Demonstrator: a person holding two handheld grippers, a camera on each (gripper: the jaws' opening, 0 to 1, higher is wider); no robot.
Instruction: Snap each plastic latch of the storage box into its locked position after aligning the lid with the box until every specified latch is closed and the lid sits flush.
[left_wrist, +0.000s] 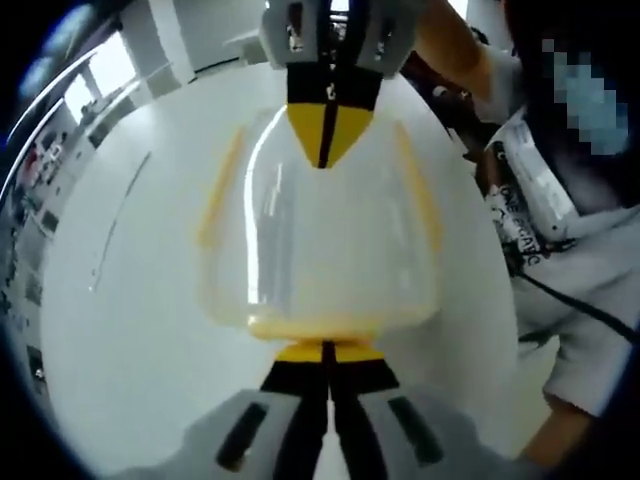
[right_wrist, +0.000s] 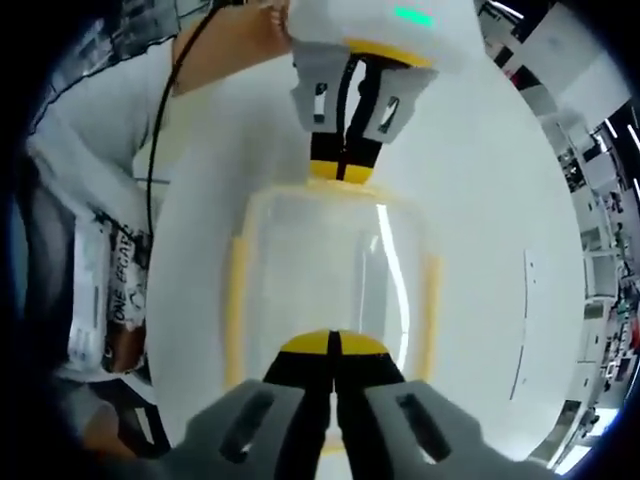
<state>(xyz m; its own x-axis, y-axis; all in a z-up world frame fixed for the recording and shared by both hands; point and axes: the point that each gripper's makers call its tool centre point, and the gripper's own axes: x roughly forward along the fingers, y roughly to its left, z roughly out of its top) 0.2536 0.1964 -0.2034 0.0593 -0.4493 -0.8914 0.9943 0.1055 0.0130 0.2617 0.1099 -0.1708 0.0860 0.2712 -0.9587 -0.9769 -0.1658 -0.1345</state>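
Nearest in the left gripper view: left gripper (left_wrist: 328, 352), yellow-tipped black jaws drawn together with no gap visible, tips pressing on the near yellow latch (left_wrist: 318, 325) of the storage box (left_wrist: 320, 230), nothing held between them. Beyond, translucent lid (left_wrist: 330, 250), smooth, glossy, domed with rounded corners, seated on the box at the middle of a white round table (left_wrist: 120, 330). Yellow latch strips along the left side (left_wrist: 218, 190) and right side (left_wrist: 420, 185). At the far end, right gripper (left_wrist: 325, 135), jaws likewise together, tips bearing on the lid's far edge.

Nearest in the right gripper view: right gripper (right_wrist: 332, 352), jaws closed, resting on the lid's near end; left gripper (right_wrist: 342, 165) opposite, at the far end. Person's printed white shirt (right_wrist: 110, 270) beside the table.

Handling, as judged: thin, light moulded plastic, stiff at the rim yet flexing at the lid's centre; slick surface, likely to slide on the smooth tabletop under a sideways push. Best contact probably on the latch tabs and rim, with the opposite end braced, not on the domed middle. Whether any latch is fully locked cannot be told.
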